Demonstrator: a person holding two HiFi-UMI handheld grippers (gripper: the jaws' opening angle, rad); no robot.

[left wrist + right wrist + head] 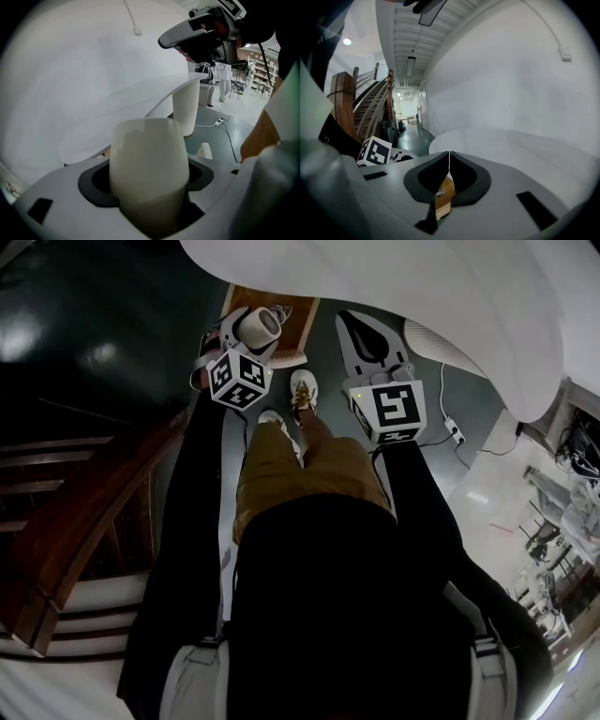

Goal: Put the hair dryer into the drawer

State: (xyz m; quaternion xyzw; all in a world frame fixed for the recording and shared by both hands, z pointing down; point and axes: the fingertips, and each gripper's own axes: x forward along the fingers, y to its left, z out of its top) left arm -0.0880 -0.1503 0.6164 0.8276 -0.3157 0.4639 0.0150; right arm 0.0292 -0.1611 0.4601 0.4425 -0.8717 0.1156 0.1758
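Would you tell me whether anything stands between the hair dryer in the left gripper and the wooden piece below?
Nothing visible does. The left gripper holds the hair dryer right above the wooden piece; the white table starts at its far edge.

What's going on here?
A person stands beside a white table with a gripper in each hand. The left gripper is shut on the hair dryer, held above a brown wooden piece on the floor, likely the drawer. The right gripper is shut and empty. The dryer isn't stowed yet.
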